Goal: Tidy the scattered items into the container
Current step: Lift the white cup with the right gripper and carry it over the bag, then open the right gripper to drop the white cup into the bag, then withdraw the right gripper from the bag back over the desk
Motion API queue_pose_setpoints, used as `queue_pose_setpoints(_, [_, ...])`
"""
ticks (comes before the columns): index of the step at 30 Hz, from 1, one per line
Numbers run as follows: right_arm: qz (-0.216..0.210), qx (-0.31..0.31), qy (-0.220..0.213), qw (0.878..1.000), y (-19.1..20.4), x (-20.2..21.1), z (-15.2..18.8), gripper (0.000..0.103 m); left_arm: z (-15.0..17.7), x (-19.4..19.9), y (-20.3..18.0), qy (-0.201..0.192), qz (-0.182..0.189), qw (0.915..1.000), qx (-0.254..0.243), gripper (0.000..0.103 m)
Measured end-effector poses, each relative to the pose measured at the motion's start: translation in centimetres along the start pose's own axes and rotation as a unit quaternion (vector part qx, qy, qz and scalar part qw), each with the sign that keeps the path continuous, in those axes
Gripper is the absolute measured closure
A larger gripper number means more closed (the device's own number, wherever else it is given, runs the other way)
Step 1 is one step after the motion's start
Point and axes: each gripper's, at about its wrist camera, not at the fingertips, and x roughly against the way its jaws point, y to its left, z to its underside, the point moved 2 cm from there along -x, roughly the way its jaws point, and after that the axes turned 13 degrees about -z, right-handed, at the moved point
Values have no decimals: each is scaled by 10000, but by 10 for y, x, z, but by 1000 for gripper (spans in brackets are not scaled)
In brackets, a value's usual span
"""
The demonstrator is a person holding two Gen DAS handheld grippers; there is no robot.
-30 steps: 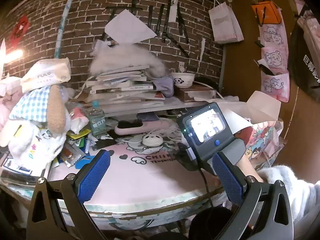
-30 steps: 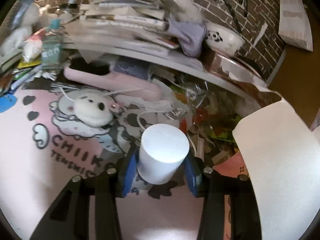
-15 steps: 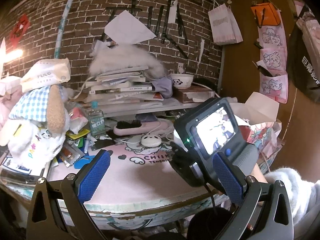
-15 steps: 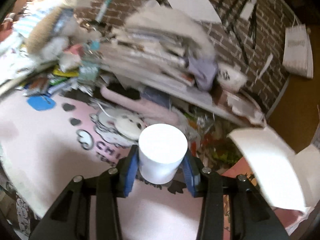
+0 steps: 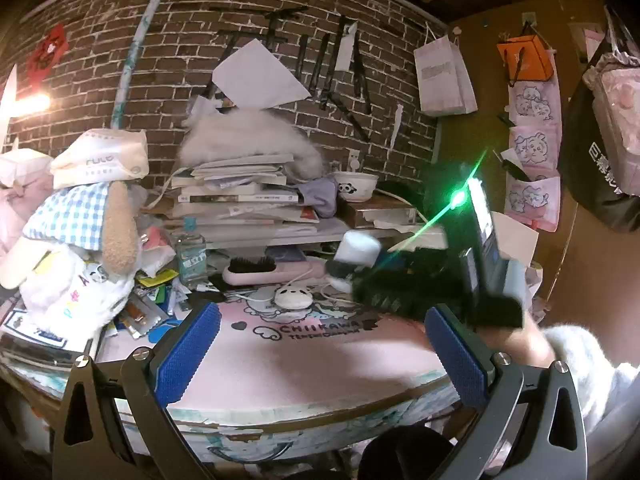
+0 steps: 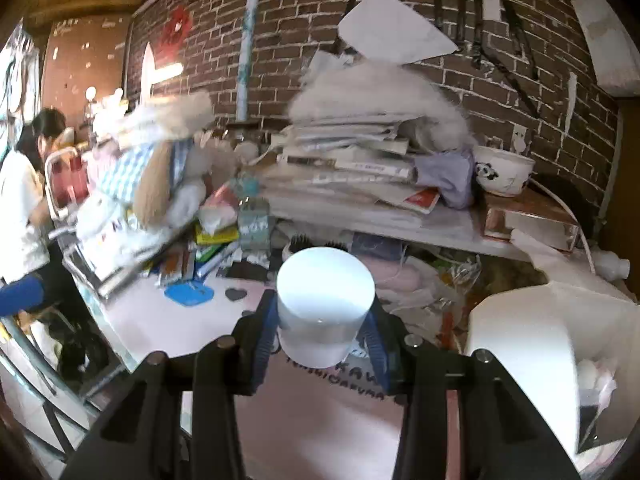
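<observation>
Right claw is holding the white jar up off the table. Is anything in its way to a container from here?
Cannot settle it. The right claw is shut on the white jar, lifted above the pink mat, with clear air around the jar. But no container can be identified with confidence in either view, so the rest of the path cannot be judged.

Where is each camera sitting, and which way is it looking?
Left wrist: rides the left gripper, open over the pink mat, facing the brick wall; a fuzzy sleeve shows at right.
Right wrist: rides the right gripper, shut on a white cylinder, facing the same wall.
Shared: book stack, panda bowl, the cylinder.
</observation>
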Motion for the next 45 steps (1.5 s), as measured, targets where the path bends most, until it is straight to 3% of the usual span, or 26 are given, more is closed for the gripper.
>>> queue_pose_setpoints(5, [-362,-323,-222,9986,-20,29,-16,65,2,-9,1,138,-58,9999,39,0])
queue_pose_setpoints(8, [-370,-406,-399,9977,-33,55,-25,65,4,-12,-2,178,6,9998,17,0])
queue_pose_setpoints(12, [206,-351,-455,9981,-57,91,-31,65,4,-15,-7,215,55,9997,-56,0])
queue_pose_setpoints(15, [670,-394,-262,9966,-83,111,-29,65,6,-19,-10,269,66,9996,-70,0])
queue_pose_setpoints(22, [1813,-389,577,9810,-152,131,-10,65,11,-31,-17,461,-31,9988,-137,0])
queue_pose_setpoints(28, [2182,-224,1270,9673,-177,125,12,64,14,-41,-22,591,-118,9980,-186,0])
queue_pose_setpoints(35, [2216,-284,1612,9613,-188,115,25,63,19,-55,-28,772,-331,9959,-327,0])
queue_pose_setpoints(39, [2144,-358,1587,9631,-190,115,27,44,23,-62,-28,838,-296,9956,-294,0])
queue_pose_setpoints(44, [2108,-343,1398,9669,-183,117,25,42,25,-76,-26,887,-350,9950,-295,0])
queue_pose_setpoints(45, [2023,-351,1290,9701,-180,119,23,36,25,-79,-26,876,-359,9951,-300,0])
